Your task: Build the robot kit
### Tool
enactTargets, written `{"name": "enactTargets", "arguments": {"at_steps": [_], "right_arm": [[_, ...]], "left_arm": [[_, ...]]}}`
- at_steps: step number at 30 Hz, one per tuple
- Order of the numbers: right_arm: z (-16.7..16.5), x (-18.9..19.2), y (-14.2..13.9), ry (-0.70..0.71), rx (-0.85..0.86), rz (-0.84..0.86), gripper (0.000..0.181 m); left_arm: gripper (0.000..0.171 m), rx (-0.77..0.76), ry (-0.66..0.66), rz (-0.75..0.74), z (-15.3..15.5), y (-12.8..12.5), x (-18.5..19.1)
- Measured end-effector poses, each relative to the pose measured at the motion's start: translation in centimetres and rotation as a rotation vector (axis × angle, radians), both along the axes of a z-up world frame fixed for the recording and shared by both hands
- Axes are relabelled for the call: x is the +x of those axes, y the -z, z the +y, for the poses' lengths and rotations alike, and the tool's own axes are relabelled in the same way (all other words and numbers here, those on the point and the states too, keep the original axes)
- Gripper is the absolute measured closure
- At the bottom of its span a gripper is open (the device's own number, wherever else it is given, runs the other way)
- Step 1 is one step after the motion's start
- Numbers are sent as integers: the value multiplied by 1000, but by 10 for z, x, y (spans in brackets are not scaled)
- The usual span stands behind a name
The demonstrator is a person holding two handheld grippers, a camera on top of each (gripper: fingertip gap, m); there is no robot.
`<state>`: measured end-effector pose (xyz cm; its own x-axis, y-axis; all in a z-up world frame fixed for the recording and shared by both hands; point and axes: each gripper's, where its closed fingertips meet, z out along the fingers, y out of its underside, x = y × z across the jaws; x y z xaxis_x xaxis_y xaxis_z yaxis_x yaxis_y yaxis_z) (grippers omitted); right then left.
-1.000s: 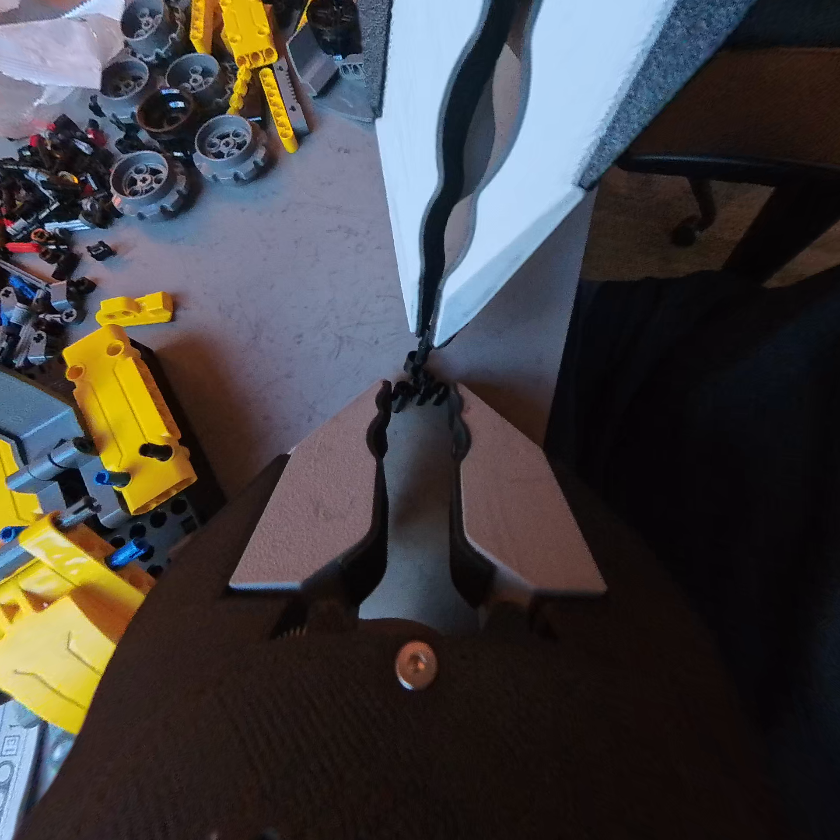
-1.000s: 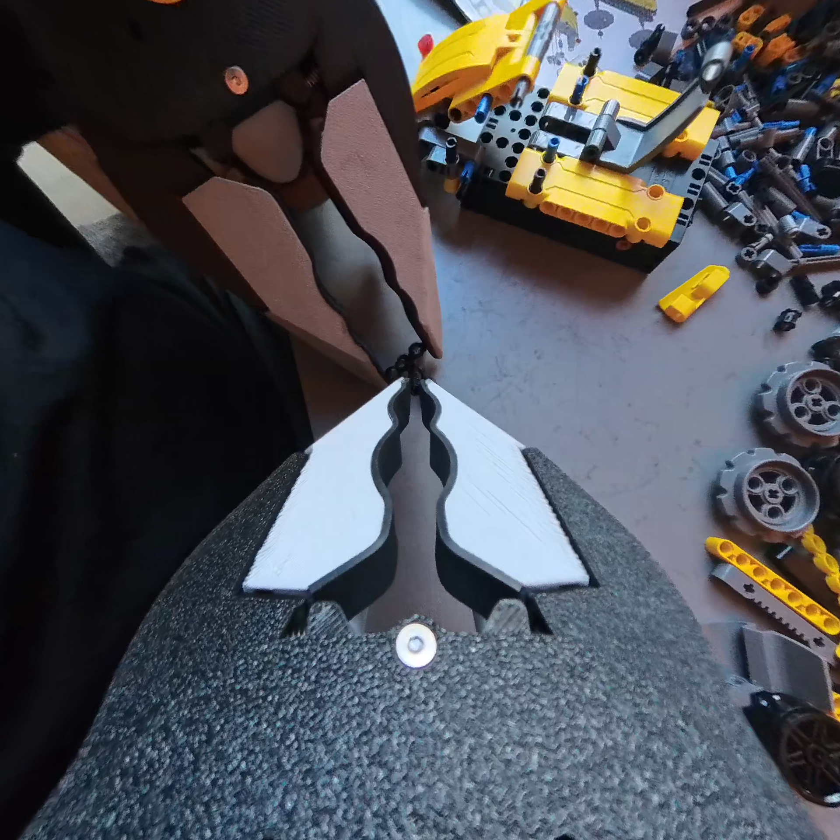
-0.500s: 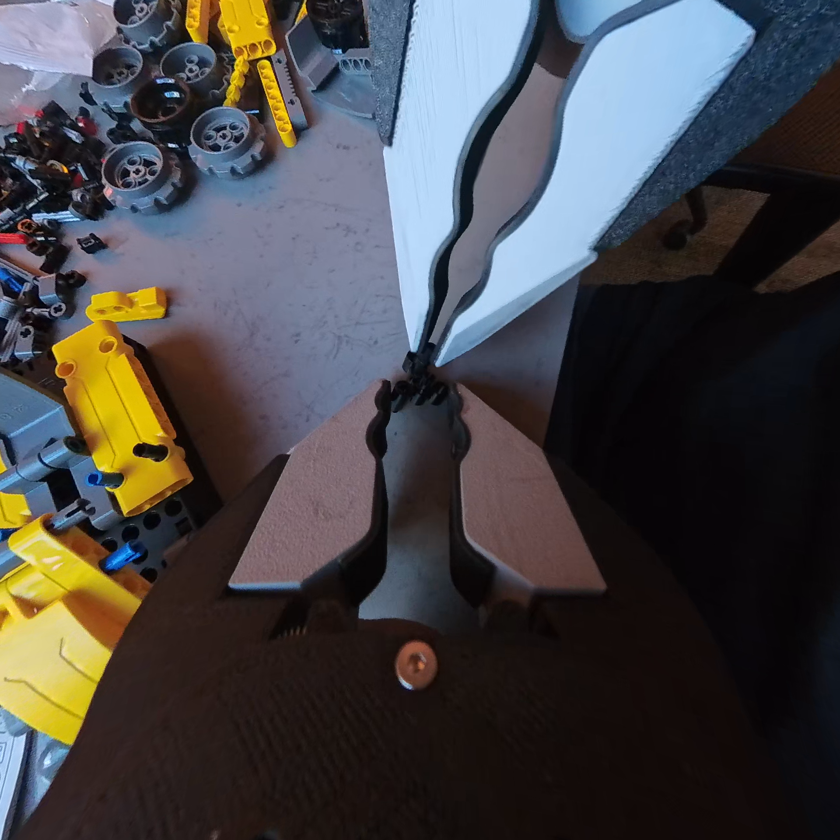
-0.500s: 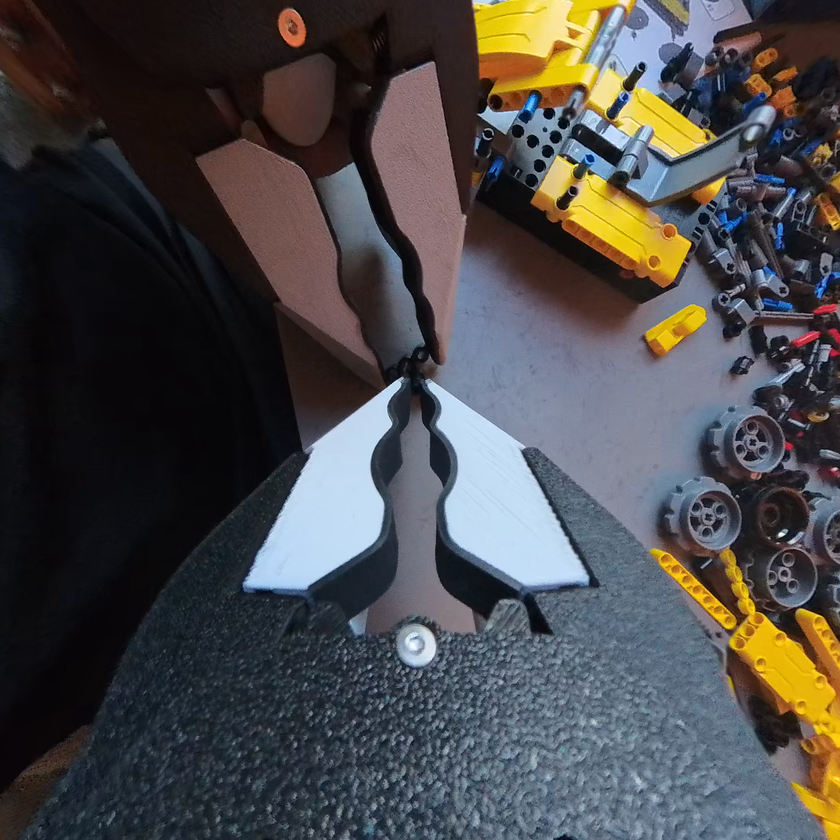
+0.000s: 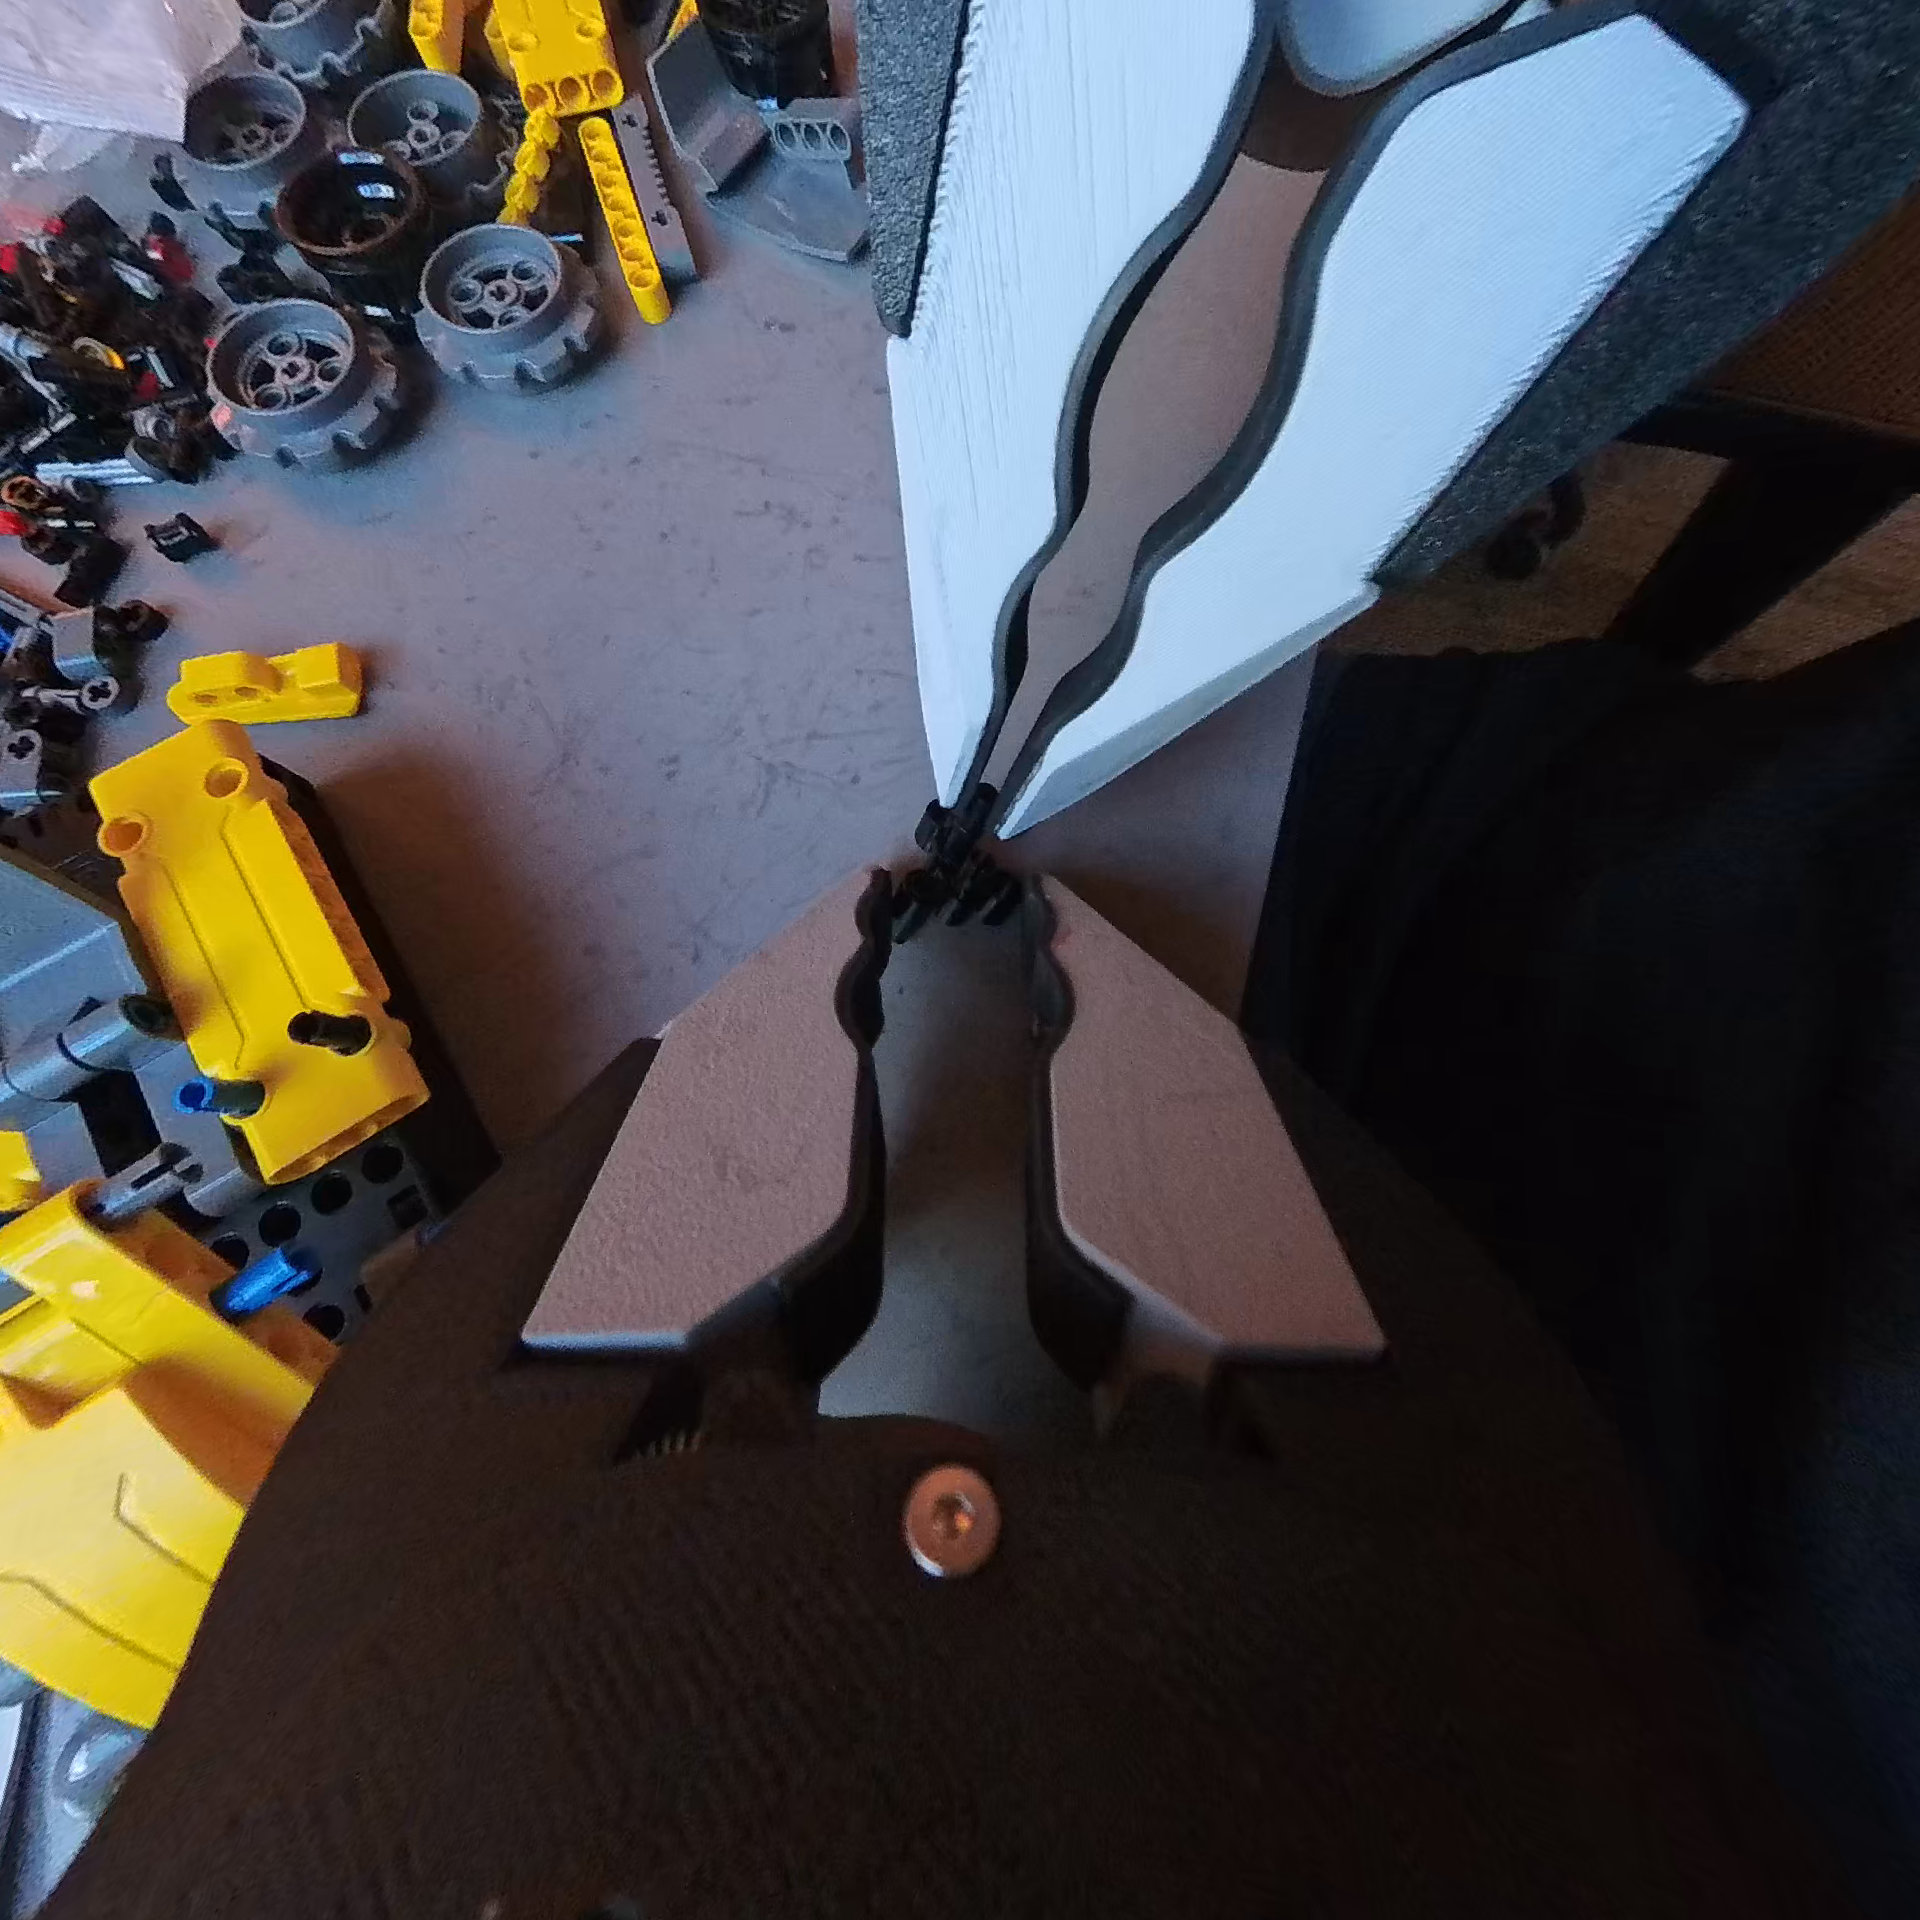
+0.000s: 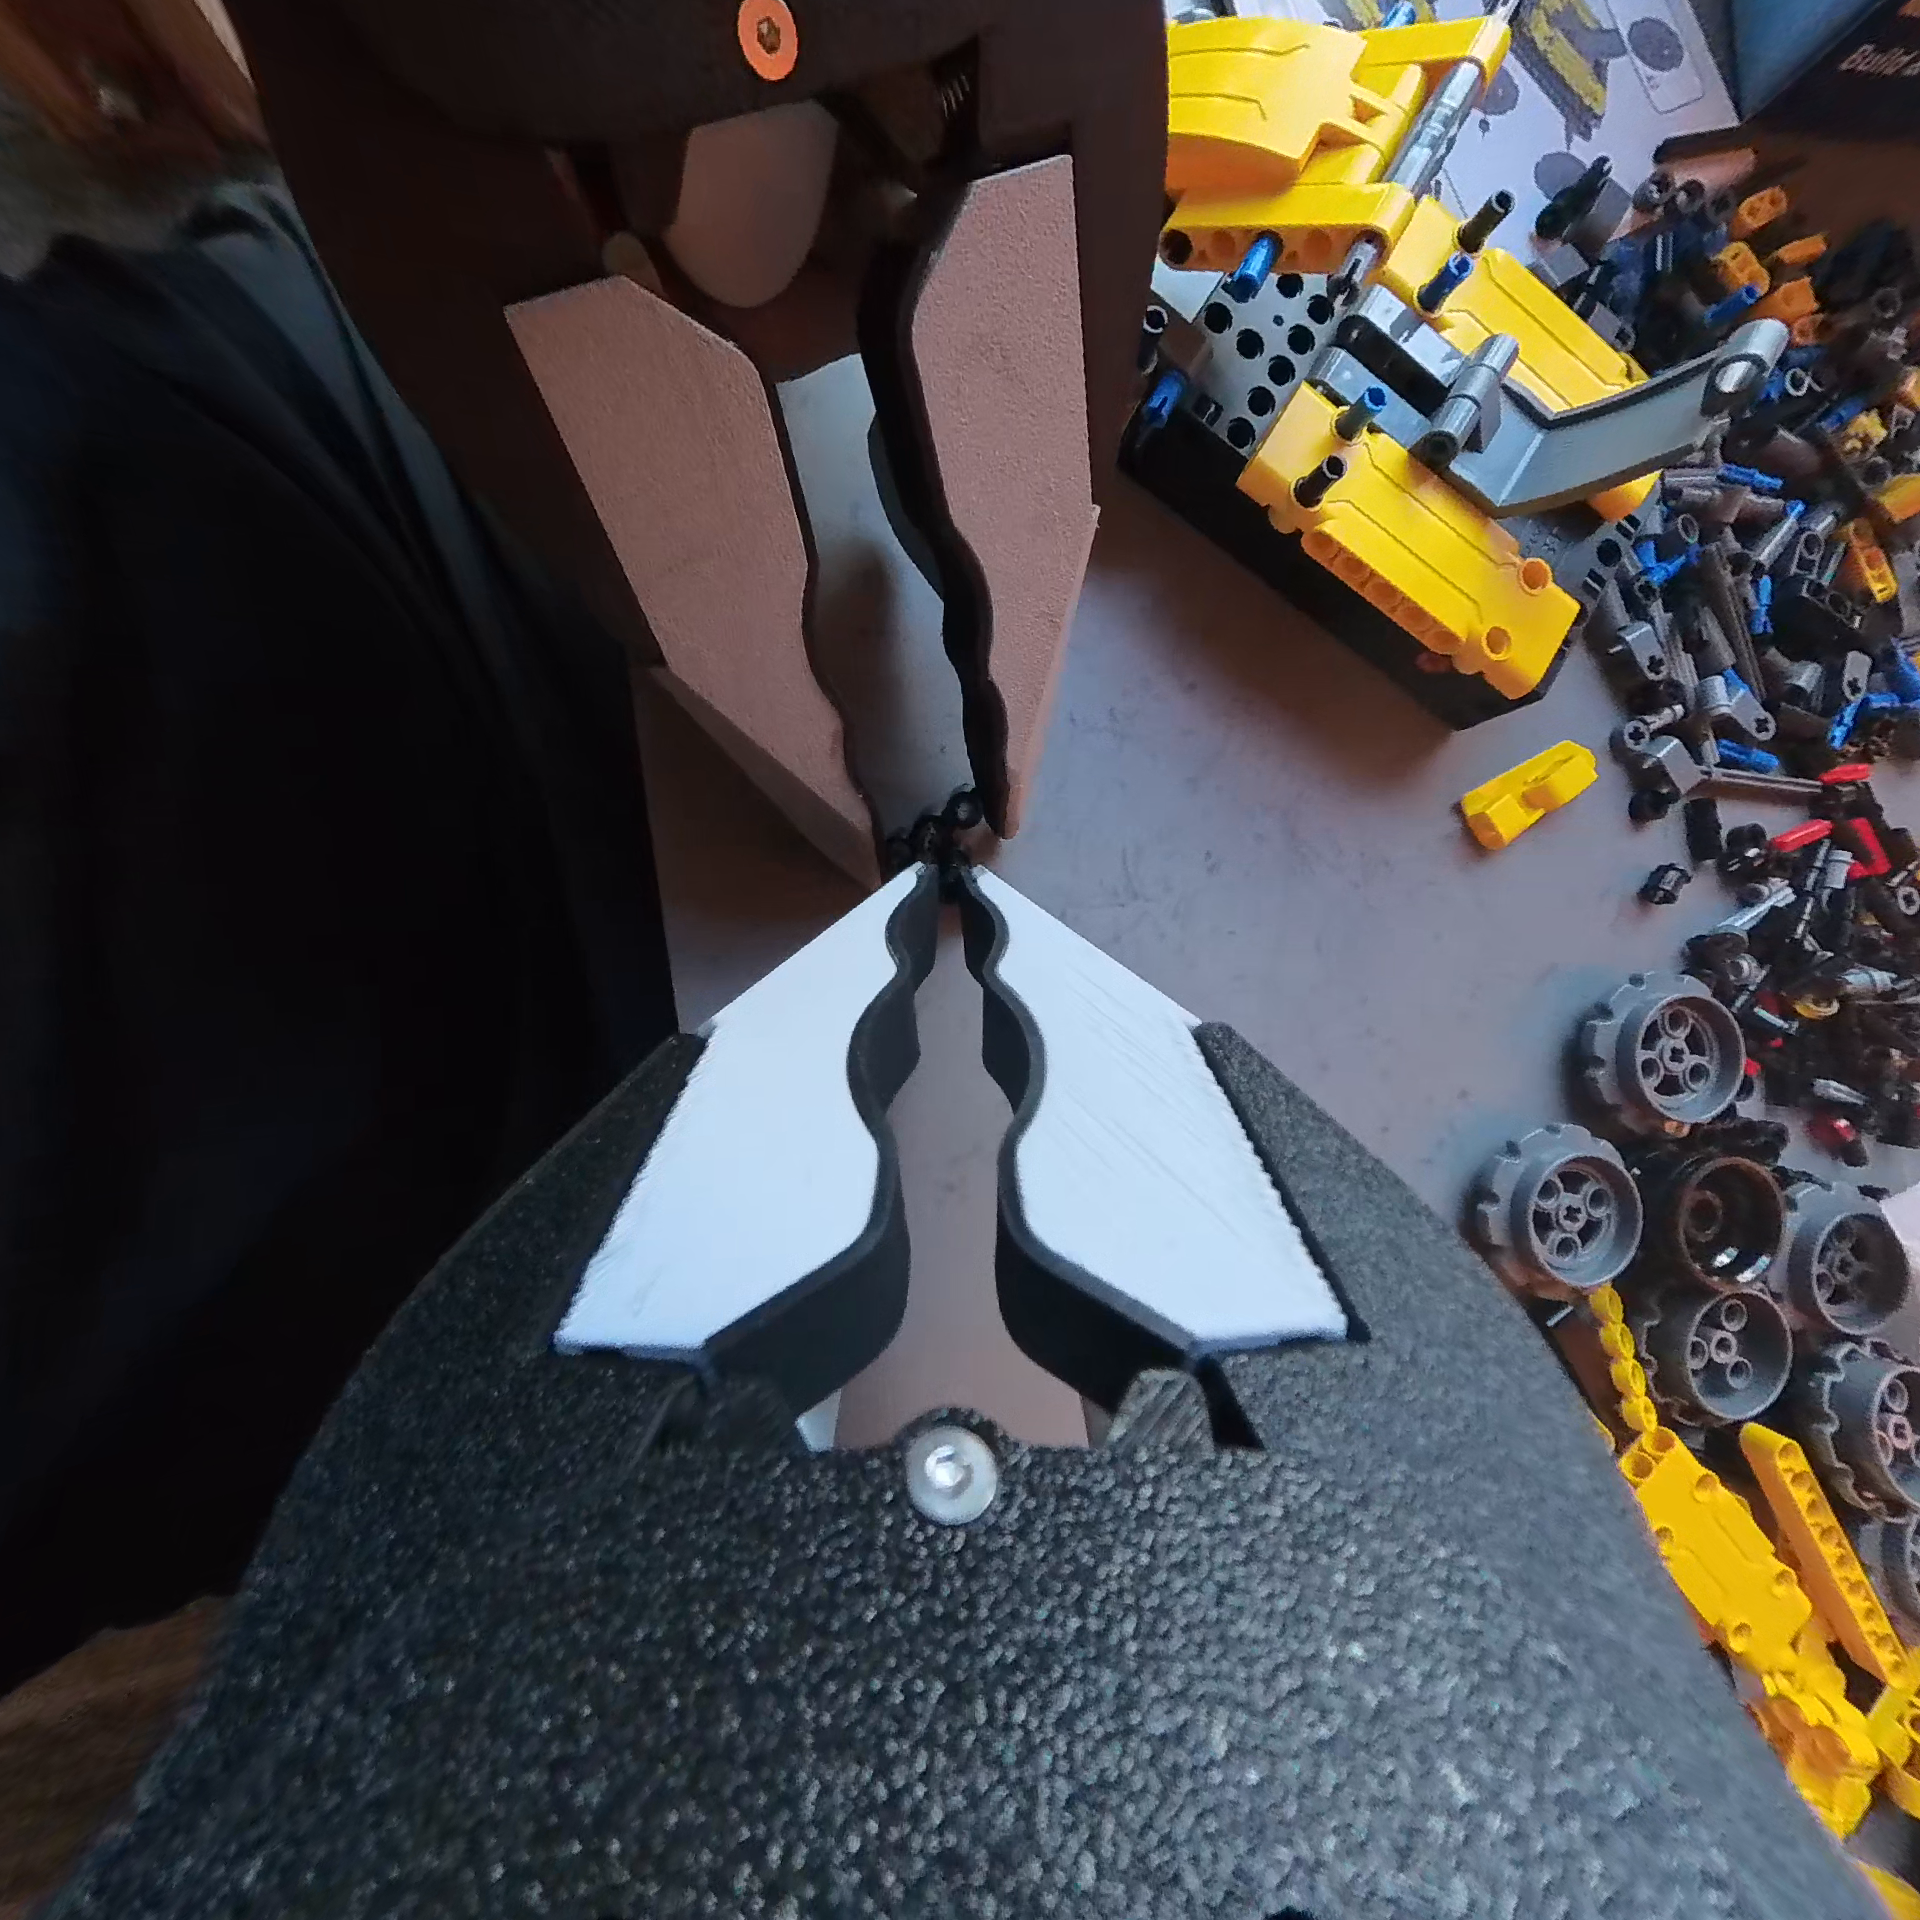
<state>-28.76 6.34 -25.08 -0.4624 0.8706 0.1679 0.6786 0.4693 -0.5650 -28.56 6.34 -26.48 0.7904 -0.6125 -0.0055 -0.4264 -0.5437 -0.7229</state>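
My left gripper [image 5: 956,896], with brown fingers, is shut on a small black connector piece [image 5: 961,909] at its tips. My right gripper [image 6: 948,878], with white fingers, is shut on a small black pin [image 6: 948,868]. The two grippers meet tip to tip above the grey table [image 5: 644,644], near its edge, and their black pieces touch. The right gripper also shows in the left wrist view [image 5: 979,802], coming in from above. The left gripper shows in the right wrist view [image 6: 940,821], also coming in from above. How the two black pieces join is too small to tell.
A yellow and black brick assembly [image 5: 249,956] [image 6: 1403,499] stands on the table. Grey wheels [image 5: 499,291] [image 6: 1662,1049], a small yellow piece [image 5: 270,681] [image 6: 1527,795] and a pile of small pins [image 6: 1766,623] lie around. A person's dark clothing [image 5: 1610,1039] is beyond the table edge.
The right gripper has swung round the meeting point, so each gripper now shows more upright in the other's view. Both stay shut, tip to tip on the black pieces.
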Motion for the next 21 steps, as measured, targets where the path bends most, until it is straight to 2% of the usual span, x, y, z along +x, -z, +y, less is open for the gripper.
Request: {"name": "enactTargets", "arguments": {"at_steps": [1, 21], "right_arm": [[0, 0, 0, 0, -2, 3, 178], [1, 0, 1, -93, 119, 17, 177]], "left_arm": [[150, 1, 0, 1, 0, 0, 0], [150, -8, -8, -9, 0, 0, -1]]}}
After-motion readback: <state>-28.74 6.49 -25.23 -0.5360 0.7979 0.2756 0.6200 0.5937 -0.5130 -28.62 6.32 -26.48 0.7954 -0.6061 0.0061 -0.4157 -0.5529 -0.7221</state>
